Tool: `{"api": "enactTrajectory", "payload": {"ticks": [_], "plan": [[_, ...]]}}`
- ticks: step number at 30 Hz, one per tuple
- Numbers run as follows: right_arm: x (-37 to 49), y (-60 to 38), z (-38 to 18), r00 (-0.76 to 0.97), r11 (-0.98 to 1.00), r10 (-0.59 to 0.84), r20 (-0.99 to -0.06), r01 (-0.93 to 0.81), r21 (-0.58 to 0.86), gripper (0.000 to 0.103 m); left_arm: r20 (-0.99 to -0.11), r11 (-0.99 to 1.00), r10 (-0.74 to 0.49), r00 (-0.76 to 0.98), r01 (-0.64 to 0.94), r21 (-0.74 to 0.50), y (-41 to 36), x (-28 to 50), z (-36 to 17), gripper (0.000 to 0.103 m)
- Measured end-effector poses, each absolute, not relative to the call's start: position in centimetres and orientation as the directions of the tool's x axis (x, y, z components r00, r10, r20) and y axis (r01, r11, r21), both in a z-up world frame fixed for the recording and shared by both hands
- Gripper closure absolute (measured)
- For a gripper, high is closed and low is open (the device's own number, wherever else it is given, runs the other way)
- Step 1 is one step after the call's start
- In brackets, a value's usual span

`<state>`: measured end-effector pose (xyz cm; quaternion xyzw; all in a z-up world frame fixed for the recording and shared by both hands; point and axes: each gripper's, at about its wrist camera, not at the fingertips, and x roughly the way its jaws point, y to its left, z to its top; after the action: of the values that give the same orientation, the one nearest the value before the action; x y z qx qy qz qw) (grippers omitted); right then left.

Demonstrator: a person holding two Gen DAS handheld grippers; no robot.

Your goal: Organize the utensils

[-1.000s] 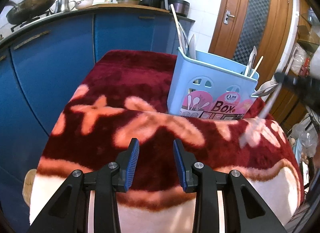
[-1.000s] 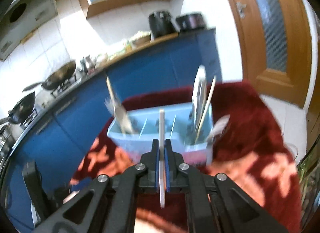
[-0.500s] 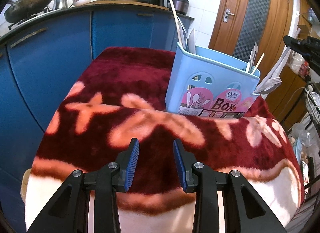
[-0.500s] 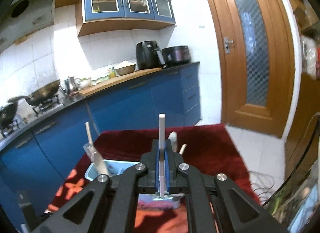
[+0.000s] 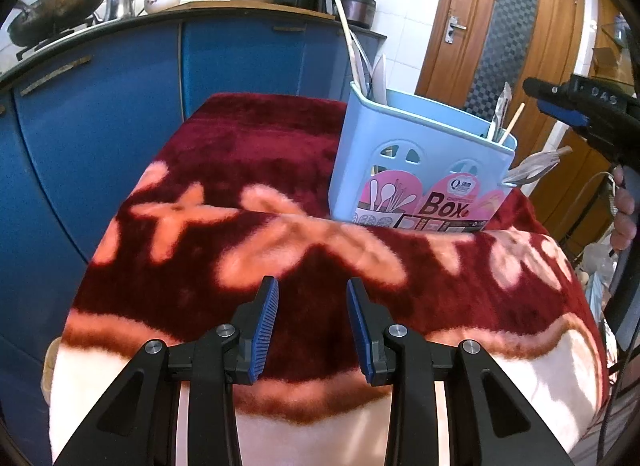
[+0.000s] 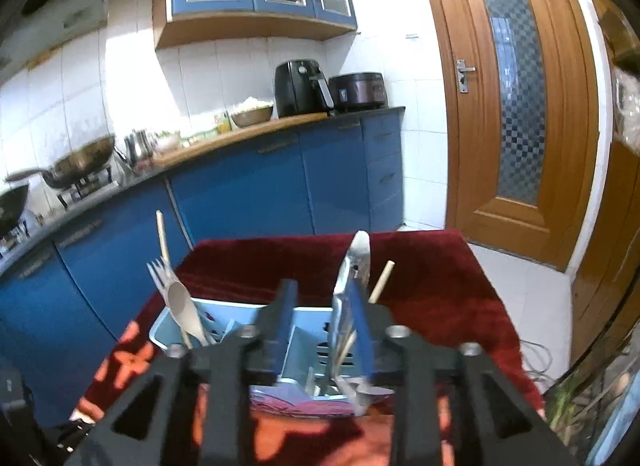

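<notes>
The light-blue plastic utensil box point(image 5: 420, 169) with a pink label stands upright on the dark-red floral blanket point(image 5: 248, 169) covering the surface, holding a white plastic spoon point(image 6: 186, 308), a fork and wooden sticks. The right tool point(image 6: 322, 330) hovers above it, fingers apart, empty. The left tool point(image 5: 312, 326) waits near the blanket's front, fingers apart.

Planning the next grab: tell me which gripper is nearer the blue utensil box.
Right. The right gripper hangs open just above the blue utensil box; the left gripper hovers open over the blanket, well short of it.
</notes>
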<state>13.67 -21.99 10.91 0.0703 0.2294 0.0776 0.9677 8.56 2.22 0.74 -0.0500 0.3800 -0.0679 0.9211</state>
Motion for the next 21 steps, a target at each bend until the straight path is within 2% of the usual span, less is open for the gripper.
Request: {"api": "enactTrajectory", "payload": {"ticks": [7,14,21], "plan": [[9.6,-21.7,12.9,0.906,0.973,0.218,-0.362,-0.171,0.157,0.064,-0.677,0.984,-0.169,0.716,0.09,-0.151,2.3,7.7,1.5,0.067],[5.8,-21.4,12.4,0.885,0.953,0.284,-0.369,-0.217,0.214,0.062,-0.644,0.983,-0.177,0.744,0.108,-0.146,2.1,6.1,3.1,0.067],[2.4,-20.5,10.2,0.87,0.947,0.307,-0.385,-0.241,0.211,0.058,-0.591,0.982,-0.186,0.785,0.127,-0.141,2.1,3.9,4.4,0.067]]}}
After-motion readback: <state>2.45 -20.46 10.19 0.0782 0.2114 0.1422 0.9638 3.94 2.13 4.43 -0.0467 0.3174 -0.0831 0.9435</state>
